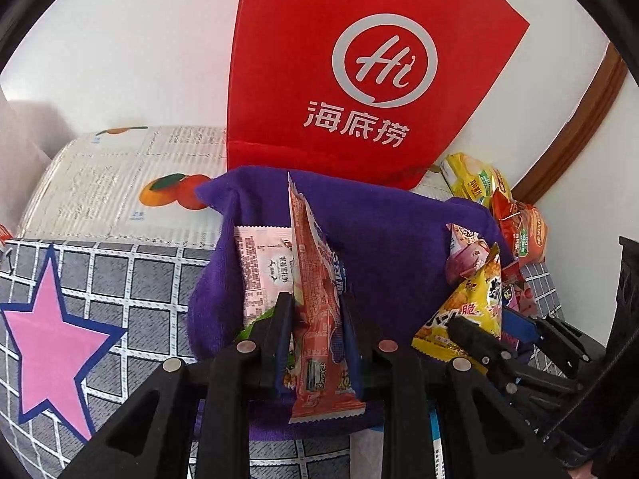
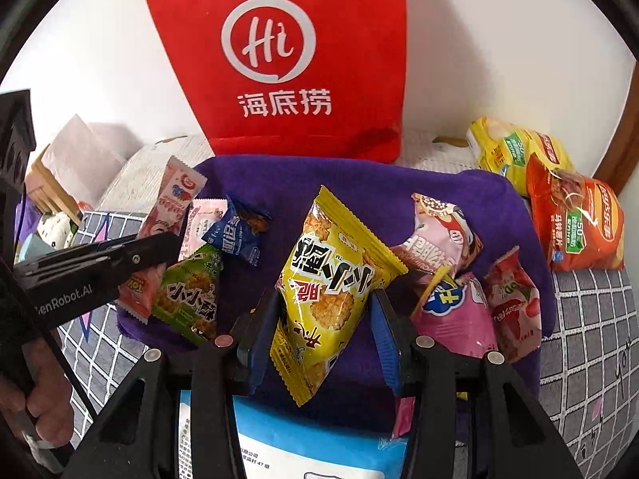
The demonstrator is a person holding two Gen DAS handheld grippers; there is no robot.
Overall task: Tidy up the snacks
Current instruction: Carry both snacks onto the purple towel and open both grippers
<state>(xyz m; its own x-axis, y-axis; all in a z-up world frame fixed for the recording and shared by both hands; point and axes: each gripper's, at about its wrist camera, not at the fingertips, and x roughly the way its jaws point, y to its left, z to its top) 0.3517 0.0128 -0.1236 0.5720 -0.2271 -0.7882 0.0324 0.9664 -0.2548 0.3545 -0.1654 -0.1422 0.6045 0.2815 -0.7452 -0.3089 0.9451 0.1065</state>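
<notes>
The jaws of the left gripper [image 1: 315, 319] are being squeezed on a red packet [image 1: 319, 299]; the right gripper [image 2: 323, 315] is clamped on a yellow packet [image 2: 327, 279]. Both are being held over the purple bin [image 2: 359, 183]. Several snacks are lying inside already; two bags [image 2: 575, 215] are waiting outside.

A red bag [image 2: 287, 64] with a white "Hi" logo stood upright against the white wall [image 1: 120, 40] at the far side. A grey grid-patterned sheet [image 1: 131, 279] covered the near surface, bearing a pink star [image 1: 52, 335] on its left. A pale mat [image 1: 120, 183] printed with oranges and text lay at far left. Brown wood trim [image 1: 579, 131] ran along the right.
</notes>
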